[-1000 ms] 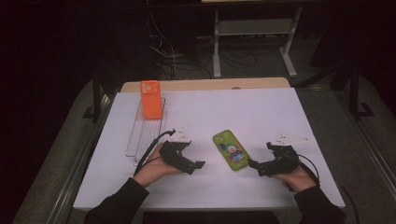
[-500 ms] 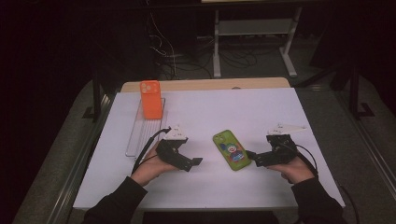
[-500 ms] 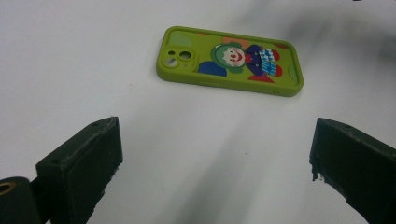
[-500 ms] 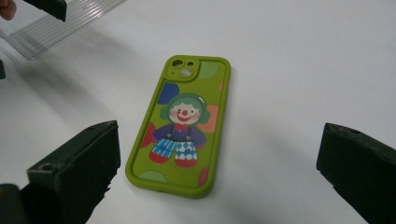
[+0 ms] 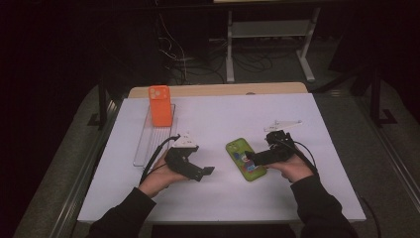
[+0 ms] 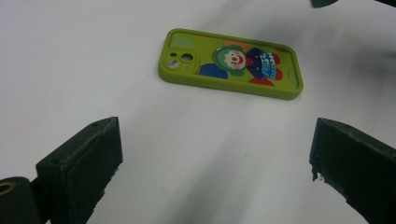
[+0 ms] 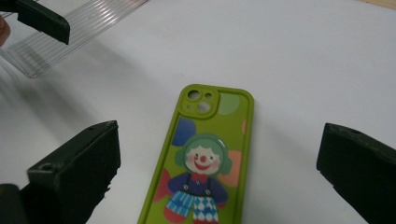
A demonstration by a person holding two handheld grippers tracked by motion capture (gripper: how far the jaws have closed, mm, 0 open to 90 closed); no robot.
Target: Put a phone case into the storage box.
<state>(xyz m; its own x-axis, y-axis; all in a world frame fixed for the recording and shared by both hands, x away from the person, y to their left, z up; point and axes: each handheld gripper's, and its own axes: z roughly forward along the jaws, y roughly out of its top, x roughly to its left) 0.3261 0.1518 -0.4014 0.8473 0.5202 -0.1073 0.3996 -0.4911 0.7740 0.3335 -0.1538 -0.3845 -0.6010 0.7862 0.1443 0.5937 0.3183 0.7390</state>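
Both tools, left [image 5: 205, 171] and right [image 5: 251, 157], gape wide beside the flat green case [image 5: 243, 159]; closing on it could skid it across the desk [image 5: 223, 114].

In the right gripper view the green phone case [image 7: 201, 163] runs off the bottom edge, its lower end cut away below the clown's trousers. The clear ribbed tray [image 7: 70, 32] is cropped by the top and left edges. In the high view the right claw [image 5: 252, 158] covers the case's right edge.
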